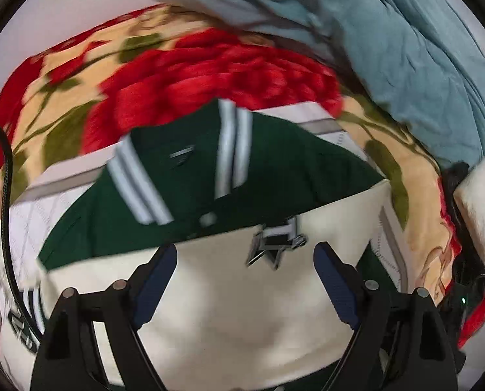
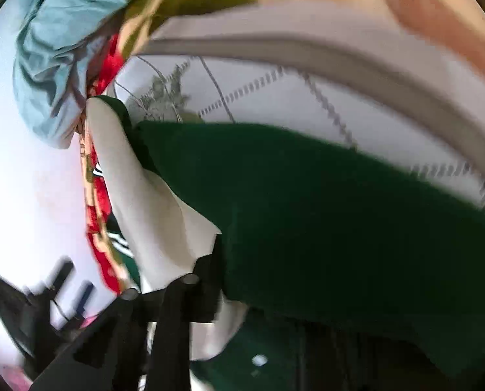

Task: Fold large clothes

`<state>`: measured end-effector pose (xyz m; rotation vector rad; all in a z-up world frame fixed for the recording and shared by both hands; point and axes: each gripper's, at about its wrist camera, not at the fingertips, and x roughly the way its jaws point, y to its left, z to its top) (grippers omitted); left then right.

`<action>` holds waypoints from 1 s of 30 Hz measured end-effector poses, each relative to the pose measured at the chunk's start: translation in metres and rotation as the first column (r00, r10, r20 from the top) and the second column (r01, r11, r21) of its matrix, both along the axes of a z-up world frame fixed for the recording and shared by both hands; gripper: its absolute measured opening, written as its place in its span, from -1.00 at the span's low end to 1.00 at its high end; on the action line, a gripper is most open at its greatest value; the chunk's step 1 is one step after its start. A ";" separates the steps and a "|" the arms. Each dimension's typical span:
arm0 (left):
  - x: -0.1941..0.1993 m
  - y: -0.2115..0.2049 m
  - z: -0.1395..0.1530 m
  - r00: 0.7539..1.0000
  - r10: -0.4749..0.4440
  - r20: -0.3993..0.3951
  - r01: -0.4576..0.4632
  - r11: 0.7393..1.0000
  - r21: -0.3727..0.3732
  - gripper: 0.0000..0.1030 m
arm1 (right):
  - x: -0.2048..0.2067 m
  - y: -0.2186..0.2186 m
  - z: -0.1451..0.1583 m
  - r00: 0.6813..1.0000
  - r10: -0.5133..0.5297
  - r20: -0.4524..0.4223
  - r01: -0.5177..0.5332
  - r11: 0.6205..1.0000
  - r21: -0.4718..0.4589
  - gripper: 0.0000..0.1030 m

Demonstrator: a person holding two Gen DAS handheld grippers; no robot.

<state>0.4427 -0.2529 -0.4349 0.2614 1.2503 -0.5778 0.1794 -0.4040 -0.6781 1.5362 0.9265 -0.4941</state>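
Your green-and-cream jacket [image 1: 275, 169] lies on a white quilted mat [image 1: 63, 195] spread over the rose-print blanket [image 1: 210, 75]. Its dark green shoulders carry white-and-grey striped collar bands, a pale snap button sits below the collar, and the cream front panel is nearest you. On that panel is a star-shaped crest in green, black and silver; its lettering is too blurred to read. A small grey tag shows inside the collar, also unreadable. At the far left a striped cuff lies beside dark printed characters that you cannot make out.

Your left gripper [image 1: 245, 280] hovers above the cream panel with its blue-padded fingers [image 1: 154, 280] spread wide and nothing between them.

Your right gripper [image 2: 206, 280] has its jaws nearly together, pinching the jacket's [image 2: 324, 211] edge where cream meets green; the cloth rises in a fold from the grip. The left gripper [image 2: 73, 286] appears blurred at the lower left of the right wrist view.

A crumpled blue-grey cloth [image 1: 405, 49] lies beyond the blanket.
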 end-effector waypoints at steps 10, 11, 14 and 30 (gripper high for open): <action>-0.001 -0.070 -0.052 0.958 -0.208 -0.199 0.198 0.978 -0.068 0.66 | -0.017 -0.036 0.003 0.999 0.042 -0.022 -0.043 0.999 -0.026 -0.69; -0.001 -0.077 -0.060 0.946 -0.235 -0.223 0.225 0.972 -0.069 0.66 | -0.019 -0.039 0.001 0.998 0.057 -0.013 -0.057 0.998 -0.012 -0.69; -0.002 -0.095 -0.076 0.914 -0.304 -0.270 0.290 0.953 -0.092 0.66 | -0.021 -0.040 -0.004 0.996 0.084 0.002 -0.084 0.996 0.012 -0.68; -0.008 -0.099 -0.068 0.917 -0.351 -0.189 0.326 0.934 -0.148 -0.97 | -0.012 -0.034 0.000 0.995 0.098 -0.029 -0.099 0.995 -0.017 -0.71</action>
